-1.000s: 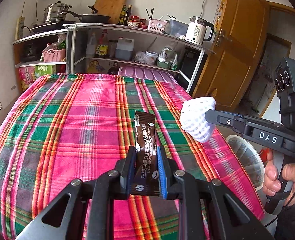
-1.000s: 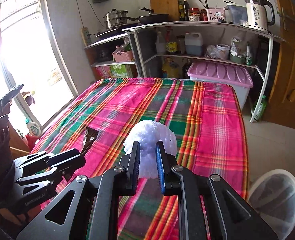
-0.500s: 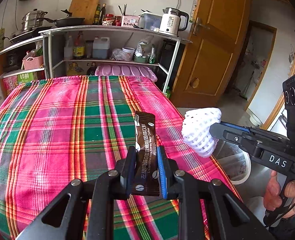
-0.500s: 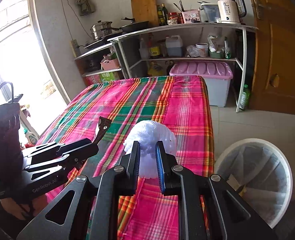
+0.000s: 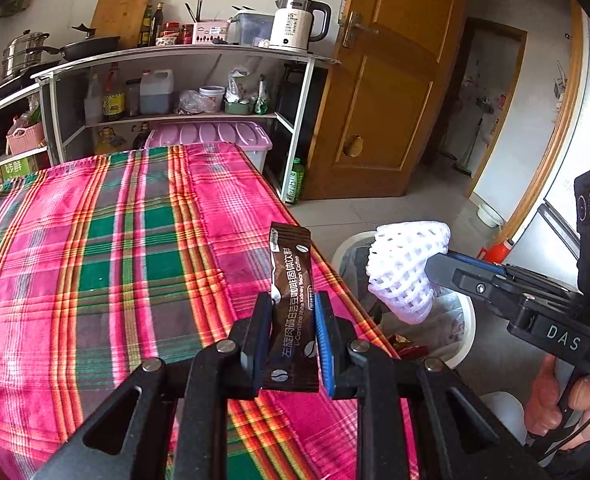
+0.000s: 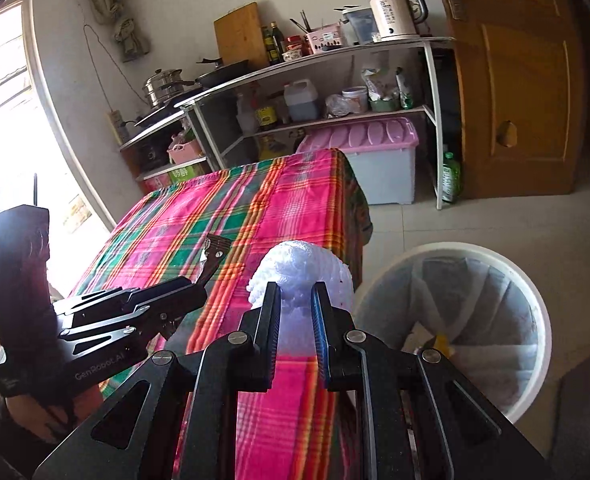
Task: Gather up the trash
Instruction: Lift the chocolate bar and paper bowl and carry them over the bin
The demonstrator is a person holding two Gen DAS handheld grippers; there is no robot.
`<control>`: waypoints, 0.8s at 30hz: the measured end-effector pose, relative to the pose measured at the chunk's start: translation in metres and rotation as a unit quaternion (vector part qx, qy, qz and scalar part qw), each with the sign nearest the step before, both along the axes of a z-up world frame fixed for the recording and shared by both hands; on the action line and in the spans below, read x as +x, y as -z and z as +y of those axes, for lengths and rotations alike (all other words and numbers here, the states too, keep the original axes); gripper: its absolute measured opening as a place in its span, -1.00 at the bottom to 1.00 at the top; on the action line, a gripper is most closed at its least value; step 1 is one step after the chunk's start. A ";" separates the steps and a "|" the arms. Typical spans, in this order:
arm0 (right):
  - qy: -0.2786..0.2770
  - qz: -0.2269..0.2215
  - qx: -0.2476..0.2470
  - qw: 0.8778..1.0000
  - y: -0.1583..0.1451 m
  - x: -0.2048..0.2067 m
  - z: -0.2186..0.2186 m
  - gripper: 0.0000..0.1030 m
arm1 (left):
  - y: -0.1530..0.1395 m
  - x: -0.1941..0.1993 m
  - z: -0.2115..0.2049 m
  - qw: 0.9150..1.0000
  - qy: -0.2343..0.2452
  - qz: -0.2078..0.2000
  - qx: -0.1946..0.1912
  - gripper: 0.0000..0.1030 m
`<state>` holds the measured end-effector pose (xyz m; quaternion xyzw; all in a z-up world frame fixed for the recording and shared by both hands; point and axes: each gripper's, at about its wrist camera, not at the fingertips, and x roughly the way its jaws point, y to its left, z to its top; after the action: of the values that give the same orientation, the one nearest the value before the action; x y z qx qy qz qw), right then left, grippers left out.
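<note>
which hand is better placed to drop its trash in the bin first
Right, probably. Its tongs hold the foam net right beside the white bin, while the left tongs hold the coffee sachet over the table edge.

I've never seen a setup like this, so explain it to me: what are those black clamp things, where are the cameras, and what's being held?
No robot here: a person holds a two-finger gripper in each hand, and each carries a camera looking along its fingers. The left gripper is shut on a brown coffee sachet. The right gripper is shut on a white foam net. Each view also shows the other gripper from the side. Below is a table with a plaid cloth, and beside it a white bin holding some trash.
</note>
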<state>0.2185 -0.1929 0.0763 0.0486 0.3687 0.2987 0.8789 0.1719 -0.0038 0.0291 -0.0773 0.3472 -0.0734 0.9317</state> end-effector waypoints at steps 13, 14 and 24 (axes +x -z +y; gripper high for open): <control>0.078 0.022 -0.001 0.997 0.017 0.012 -0.069 -0.68 | 0.008 0.037 -0.068 0.998 0.068 0.009 -0.011 -0.56; 0.082 0.025 -0.002 0.996 0.018 0.012 -0.073 -0.68 | 0.010 0.039 -0.072 0.997 0.072 0.011 -0.011 -0.56; 0.108 0.050 -0.008 0.993 0.038 0.024 -0.094 -0.68 | 0.028 0.061 -0.102 0.995 0.090 0.040 -0.024 -0.56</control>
<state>0.2423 -0.2873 0.0381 0.0958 0.4072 0.1961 0.8869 0.2329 -0.1056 0.0016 -0.0706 0.3882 -0.1619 0.9045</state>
